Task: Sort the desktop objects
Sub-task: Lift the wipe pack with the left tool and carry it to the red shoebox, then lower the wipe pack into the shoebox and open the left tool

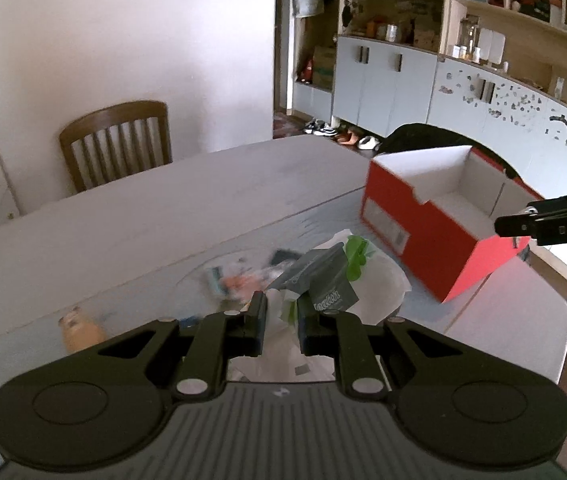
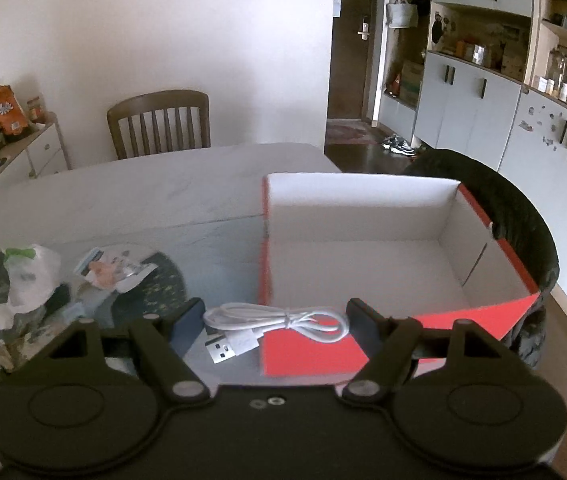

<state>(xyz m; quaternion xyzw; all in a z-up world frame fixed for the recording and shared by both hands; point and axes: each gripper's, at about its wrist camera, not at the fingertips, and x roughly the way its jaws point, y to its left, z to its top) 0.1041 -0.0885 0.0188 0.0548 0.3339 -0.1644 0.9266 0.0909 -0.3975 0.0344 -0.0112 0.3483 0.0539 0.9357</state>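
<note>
From your left wrist view, your left gripper (image 1: 281, 322) was narrowed on a crumpled white plastic bag (image 1: 379, 280) with a grey packet (image 1: 319, 276) and a green scrap bunched into it — the jaws pinched that bundle and carried it above the table (image 1: 123, 208). The open red box (image 1: 435, 216) lay ahead and to the right of this tool, its long axis running away to the right, and the black fingers of your other tool (image 1: 547, 220) reached in over its near right corner. Loose clutter beneath the bundle was too blurred to name. From your right wrist view, your right gripper (image 2: 273, 320) stood wide, and a coiled white USB cable (image 2: 275, 324) sat between its fingers; whether the pads actually touched it I could not tell. The cable lay crosswise, its plug toward the left finger. The box (image 2: 363, 216) sat directly ahead of this tool, its near wall just beyond the cable, its white inside bare where it showed. So your right hand was much the nearer to the box — my judgement is that its drop needed only a short reach forward, while your left would have had to swing rightward.
</note>
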